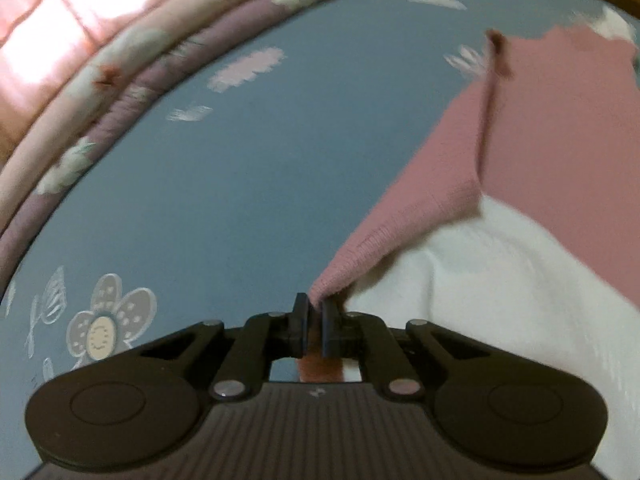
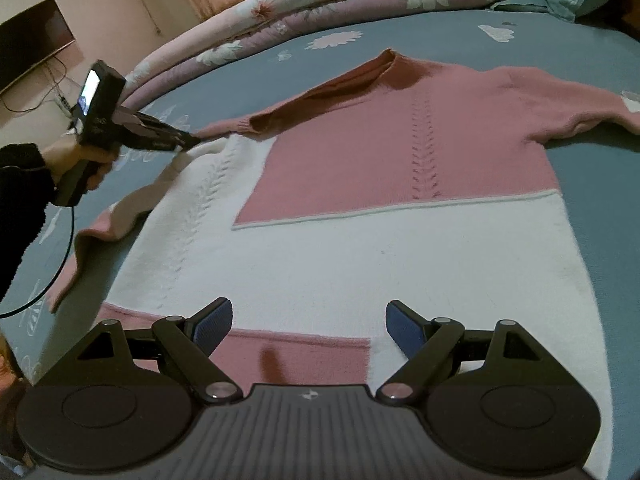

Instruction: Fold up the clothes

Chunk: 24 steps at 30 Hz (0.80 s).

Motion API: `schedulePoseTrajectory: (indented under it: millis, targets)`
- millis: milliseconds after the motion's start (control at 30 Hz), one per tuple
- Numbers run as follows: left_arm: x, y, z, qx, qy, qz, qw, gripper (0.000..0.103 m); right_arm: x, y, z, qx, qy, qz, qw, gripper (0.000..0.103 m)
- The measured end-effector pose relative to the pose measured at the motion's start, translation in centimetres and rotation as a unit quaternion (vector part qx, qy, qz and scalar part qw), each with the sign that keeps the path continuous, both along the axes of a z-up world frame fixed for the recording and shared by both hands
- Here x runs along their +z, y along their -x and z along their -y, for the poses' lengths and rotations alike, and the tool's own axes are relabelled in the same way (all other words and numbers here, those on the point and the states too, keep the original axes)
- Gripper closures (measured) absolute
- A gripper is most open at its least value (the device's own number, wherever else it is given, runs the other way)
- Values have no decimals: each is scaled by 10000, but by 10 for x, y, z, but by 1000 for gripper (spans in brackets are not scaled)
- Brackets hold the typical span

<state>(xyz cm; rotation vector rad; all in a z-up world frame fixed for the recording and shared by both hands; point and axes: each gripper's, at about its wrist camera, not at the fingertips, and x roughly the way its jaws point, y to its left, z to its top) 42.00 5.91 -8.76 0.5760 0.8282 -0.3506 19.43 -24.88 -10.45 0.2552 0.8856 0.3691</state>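
Already the left gripper [image 1: 315, 306] is clenched on a pink cuff [image 1: 325, 294] of the sweater [image 2: 400, 168], the knit pinched between its two pads with a little fold poking out above them. The right gripper [image 2: 308, 326] hangs released, jaws wide, over the sweater's white hem with nothing between them.

The sweater lies face up and mostly flat on the blue bed [image 1: 208, 184], collar [image 2: 386, 58] toward twelve o'clock in the right wrist view, hem toward six. One sleeve [image 2: 580, 108] runs out to three o'clock; the other is drawn toward nine, where the left gripper holds its end, a hand [image 2: 80, 156] wrapped round its handle.

It looks a soft, loose knit: light, limp, and likely to sag and stretch wherever it is lifted by a single point. It should drape rather than hold a crease, and probably grips the bedsheet a little instead of sliding. The ribbed cuff is the firmer place to hold a sleeve; for the body, the hem corners or shoulder seams would seem the safest purchase, taken thick enough that the pads do not slip off one layer.

Much is hard to read. The left wrist view is smeared, so the collar and far sleeve are only blurs. The hem nearest the right gripper is hidden behind its body, and the far cuff is cut off at the frame edge. A pink flap [image 2: 100, 232] at eight o'clock may be sleeve or folded fabric; it cannot be told which.
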Motion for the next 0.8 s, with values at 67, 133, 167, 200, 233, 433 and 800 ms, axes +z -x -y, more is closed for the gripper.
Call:
schedulePoseTrajectory:
  millis: [67, 133, 167, 200, 233, 433, 800]
  targets:
    - [7, -6, -3, 135, 155, 50, 9998, 99, -1, -1, 2, -52, -44, -18, 10000, 16]
    - [11, -12, -2, 206, 164, 124, 9996, 99, -3, -2, 2, -53, -56, -45, 10000, 16]
    - [12, -15, -1, 225, 129, 161, 9995, 99, -3, -2, 2, -63, -33, -40, 10000, 16]
    - [13, -18, 0, 252, 102, 175, 9995, 99, -4, -2, 2, -62, -14, -44, 10000, 16]
    - [13, -21, 2, 288, 75, 194, 9994, 99, -5, -3, 2, -61, 0, -49, 10000, 16]
    - [2, -46, 9, 520, -88, 165, 9985, 97, -7, -4, 6, -126, 8, -53, 9999, 16]
    - [7, -36, 5, 915, -65, 167, 9956, 88, 8, -13, 6, 159, 75, 379, 9991, 16]
